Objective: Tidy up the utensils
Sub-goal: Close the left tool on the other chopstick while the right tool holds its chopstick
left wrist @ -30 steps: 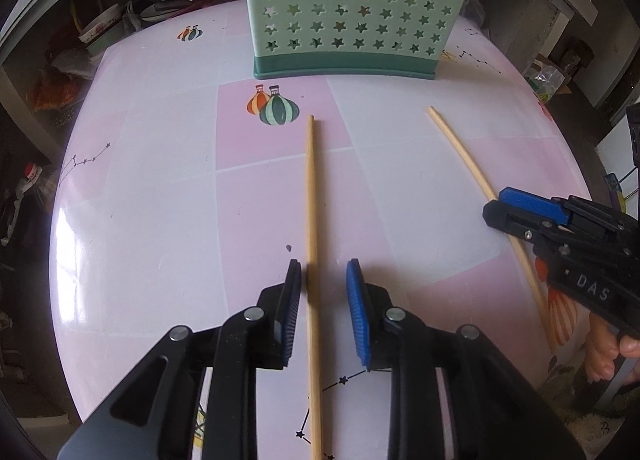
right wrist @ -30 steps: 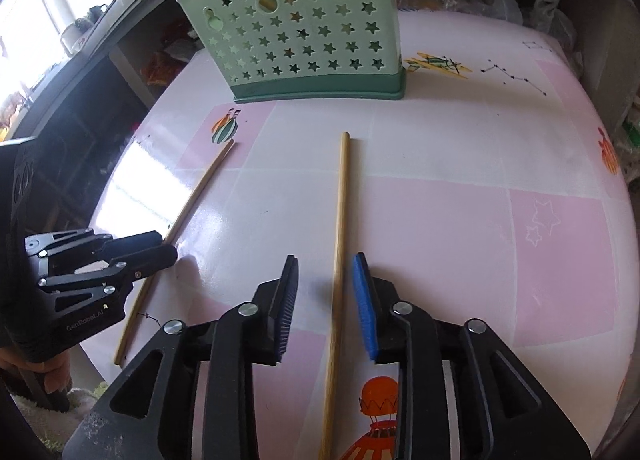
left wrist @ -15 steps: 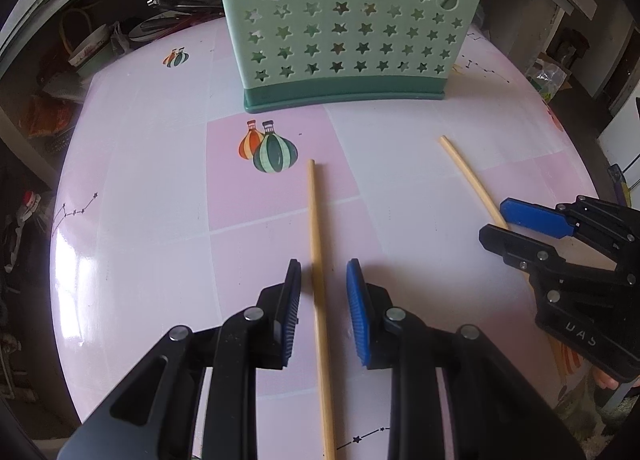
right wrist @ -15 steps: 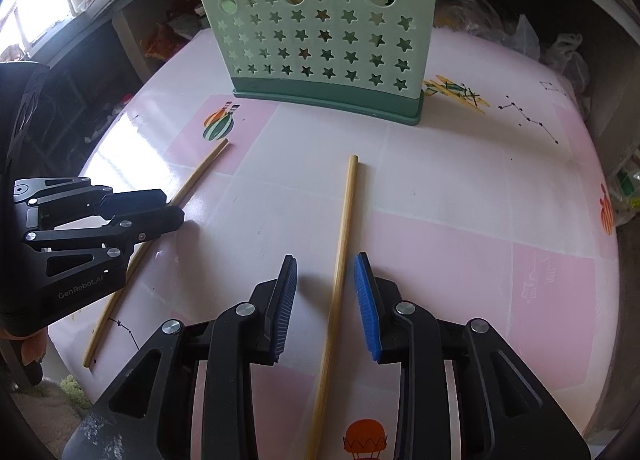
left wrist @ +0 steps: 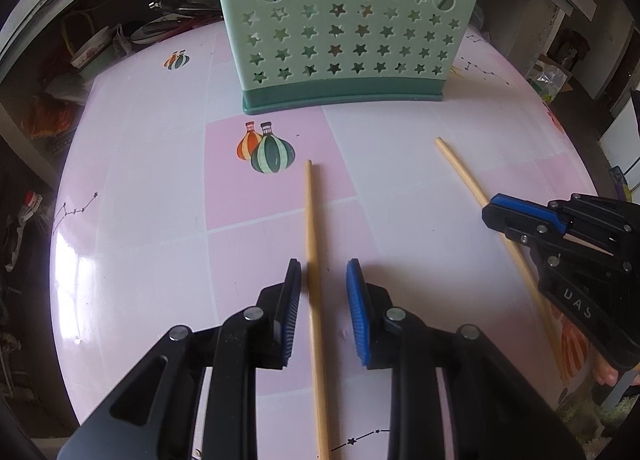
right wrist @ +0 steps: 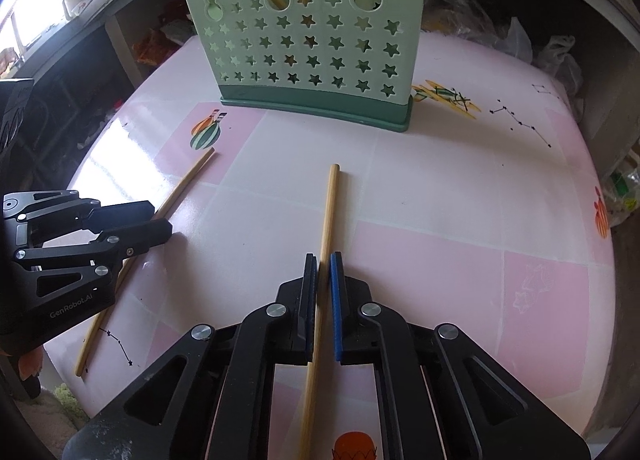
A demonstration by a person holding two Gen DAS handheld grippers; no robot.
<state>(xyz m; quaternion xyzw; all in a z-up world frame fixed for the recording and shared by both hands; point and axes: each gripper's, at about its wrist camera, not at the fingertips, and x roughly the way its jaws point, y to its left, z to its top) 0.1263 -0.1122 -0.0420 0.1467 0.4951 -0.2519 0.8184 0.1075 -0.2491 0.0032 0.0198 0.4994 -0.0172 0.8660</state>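
Two wooden chopsticks lie on the pink table, pointing toward a green star-punched utensil holder (left wrist: 344, 40) (right wrist: 308, 48). My left gripper (left wrist: 324, 264) (right wrist: 160, 220) is open astride the left chopstick (left wrist: 310, 212) (right wrist: 188, 184). That stick lies close to the left pad, with a gap to the right pad. My right gripper (right wrist: 324, 256) (left wrist: 490, 214) is closing, and its pads pinch the right chopstick (right wrist: 330, 204) (left wrist: 460, 172), which still lies along the table. Chopsticks and a pale spoon stand in the holder.
The round table (left wrist: 140, 180) has a glossy pink-and-white cloth with balloon prints. Cluttered shelves and plastic bags (right wrist: 556, 60) surround its far edge. A person's fingers (left wrist: 604, 374) show under the right gripper at the near right rim.
The right gripper's jaws have gone from wide apart to pinched on its chopstick. The left jaws keep the same gap. The holder looks a little nearer in both views.
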